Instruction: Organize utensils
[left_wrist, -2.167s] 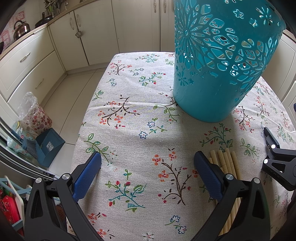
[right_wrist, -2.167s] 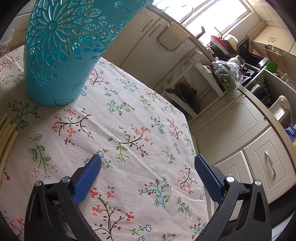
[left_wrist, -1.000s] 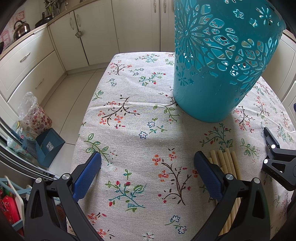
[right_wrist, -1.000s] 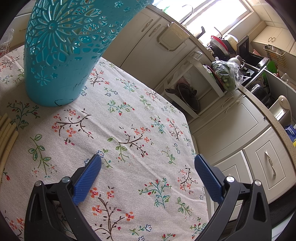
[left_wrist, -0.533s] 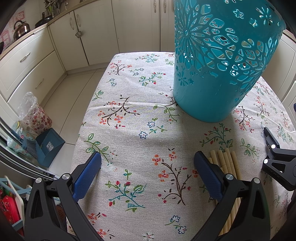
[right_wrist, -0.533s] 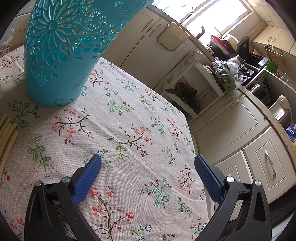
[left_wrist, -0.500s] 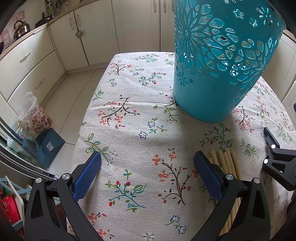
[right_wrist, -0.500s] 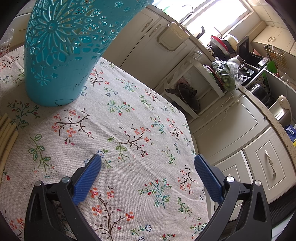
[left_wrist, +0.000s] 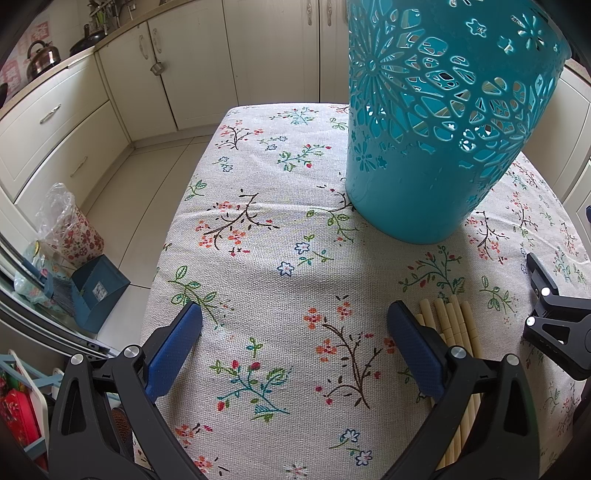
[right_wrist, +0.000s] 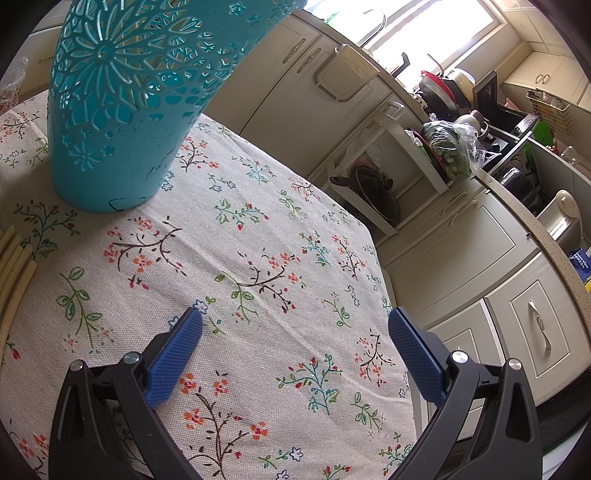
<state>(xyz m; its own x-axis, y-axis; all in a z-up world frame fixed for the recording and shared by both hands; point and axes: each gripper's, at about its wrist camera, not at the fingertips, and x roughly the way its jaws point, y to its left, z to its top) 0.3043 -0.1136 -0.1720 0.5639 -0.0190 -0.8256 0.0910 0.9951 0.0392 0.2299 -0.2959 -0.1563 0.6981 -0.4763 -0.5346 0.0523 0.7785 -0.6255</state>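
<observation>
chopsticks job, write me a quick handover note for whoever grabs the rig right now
Left gripper: jaws wide open, holding nothing, low over the floral tablecloth.
Right gripper: jaws wide open, holding nothing, aimed at bare cloth near the table's right edge.
Chopsticks: a bundle lying flat on the cloth, just right of the left gripper's right finger and partly hidden under it; in the right wrist view they sit at the far left edge.
Teal cutout holder: upright on the table beyond the chopsticks.
Done: nothing picked up; what the holder contains cannot be told.
Left: grasp the chopsticks and probably stand them in the holder.
</observation>
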